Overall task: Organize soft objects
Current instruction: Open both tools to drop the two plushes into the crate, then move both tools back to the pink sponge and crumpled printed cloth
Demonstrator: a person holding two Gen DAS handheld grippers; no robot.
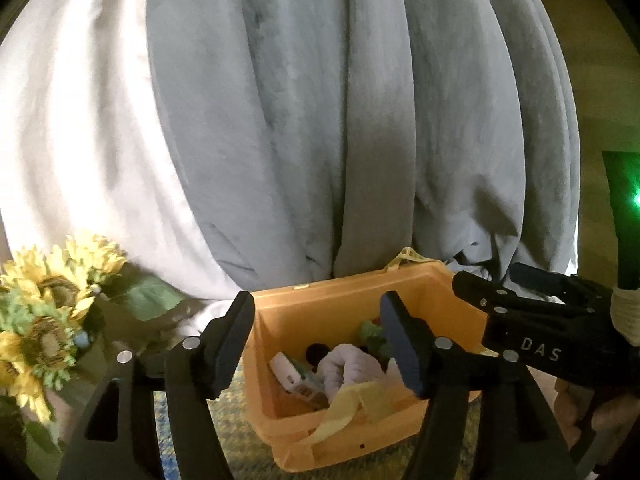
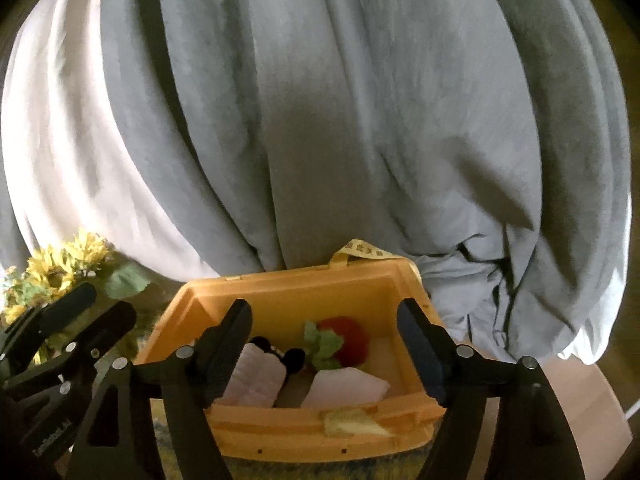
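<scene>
Hovering over the orange bin, I had my left gripper and right gripper both spread wide, nothing between the fingers. "DAS" showed white on the right gripper's body in the left view. Inside the bin lay a plush strawberry, a pale soft toy and, I think, a folded white cloth. Grey bedding hung behind; sunflowers stood left.

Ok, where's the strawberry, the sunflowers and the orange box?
strawberry point(image 2: 347, 338), right wrist view, on its red body.
sunflowers point(image 1: 44, 338), left wrist view, on the brown centre of one bloom.
orange box point(image 2: 304, 292), right wrist view, on its far inner wall.
</scene>
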